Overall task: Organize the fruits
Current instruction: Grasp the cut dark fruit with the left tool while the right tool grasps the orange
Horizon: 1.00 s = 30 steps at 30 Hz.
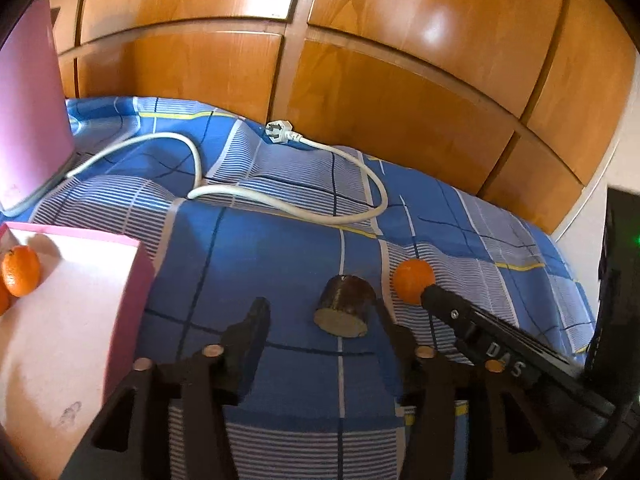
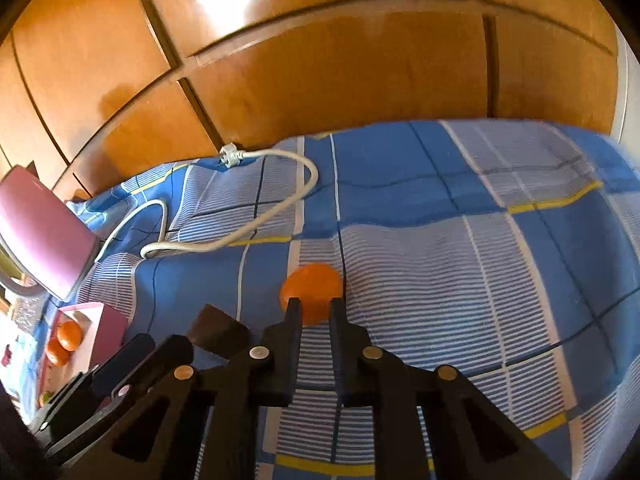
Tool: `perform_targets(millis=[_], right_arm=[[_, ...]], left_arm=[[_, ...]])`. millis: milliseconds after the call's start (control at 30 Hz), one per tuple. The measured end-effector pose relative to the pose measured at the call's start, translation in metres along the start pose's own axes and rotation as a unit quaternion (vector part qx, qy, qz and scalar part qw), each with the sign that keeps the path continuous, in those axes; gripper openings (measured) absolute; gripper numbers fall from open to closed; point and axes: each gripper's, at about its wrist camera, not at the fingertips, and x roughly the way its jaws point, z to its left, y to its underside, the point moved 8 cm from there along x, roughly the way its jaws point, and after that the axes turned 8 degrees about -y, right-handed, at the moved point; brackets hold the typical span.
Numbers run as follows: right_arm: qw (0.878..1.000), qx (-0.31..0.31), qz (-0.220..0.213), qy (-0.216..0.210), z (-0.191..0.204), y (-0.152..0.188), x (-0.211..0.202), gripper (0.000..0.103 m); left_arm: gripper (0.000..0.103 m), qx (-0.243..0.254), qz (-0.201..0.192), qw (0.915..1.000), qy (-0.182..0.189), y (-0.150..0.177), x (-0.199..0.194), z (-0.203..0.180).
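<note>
1. The orange (image 2: 311,293) lies on the bed (image 2: 480,260), on the blue checked cover near its middle, well apart from the wardrobe-side edge — loose fruit, not yet sorted.
2. The right gripper (image 2: 314,305) has its fingers clenched on the orange's near side, one on each flank, so it appears gripped for lifting.
3. The left gripper (image 1: 320,312) hangs with fingers spread wide, grasping nothing; a dark cylindrical block (image 1: 345,305) sits between them on the cover.
4. The pink box (image 1: 132,280) at the bed's left edge already holds two oranges (image 1: 20,270) — likely the destination.
5. A white cable (image 1: 288,204) loops behind, clear of the path.
</note>
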Motion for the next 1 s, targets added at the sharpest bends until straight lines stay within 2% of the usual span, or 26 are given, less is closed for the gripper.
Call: perform_targets(millis=[133, 267, 400, 533, 600, 700, 733, 867, 1000], right_arm=[[0.998, 0.042, 0.002, -0.035, -0.010, 0.002, 0.001, 0.021], [0.998, 0.052, -0.001, -0.040, -0.014, 0.001, 0.000, 0.022], [0.998, 0.047, -0.004, -0.040, -0.015, 0.000, -0.003, 0.022], [0.998, 0.043, -0.009, -0.042, -0.013, -0.003, -0.005, 0.022], [0.998, 0.041, -0.008, -0.049, -0.010, -0.003, -0.004, 0.022], [0.998, 0.030, -0.004, -0.053, -0.001, -0.003, 0.000, 0.022], [0.998, 0.025, -0.002, -0.054, 0.002, -0.003, 0.002, 0.026], [0.999, 0.005, 0.000, -0.037, 0.010, -0.005, 0.011, 0.029], [1.000, -0.009, 0.000, -0.013, 0.009, -0.011, 0.024, 0.030]], left_arm=[[0.061, -0.002, 0.000, 0.9999, 0.012, -0.004, 0.003, -0.004], [0.061, 0.015, -0.004, 0.9999, 0.005, -0.006, 0.009, -0.009], [0.056, 0.023, 0.006, 0.9997, 0.005, -0.005, 0.021, -0.011], [0.050, 0.011, 0.032, 0.9993, 0.013, -0.002, 0.035, -0.010], [0.037, -0.002, 0.033, 0.9994, 0.013, -0.002, 0.035, -0.006], [0.037, -0.020, 0.031, 0.9992, 0.017, -0.003, 0.034, 0.001], [0.037, -0.024, 0.031, 0.9991, 0.015, -0.002, 0.033, 0.003], [0.036, -0.041, 0.028, 0.9987, 0.007, -0.002, 0.031, 0.014], [0.037, -0.038, 0.028, 0.9989, 0.000, -0.001, 0.032, 0.014]])
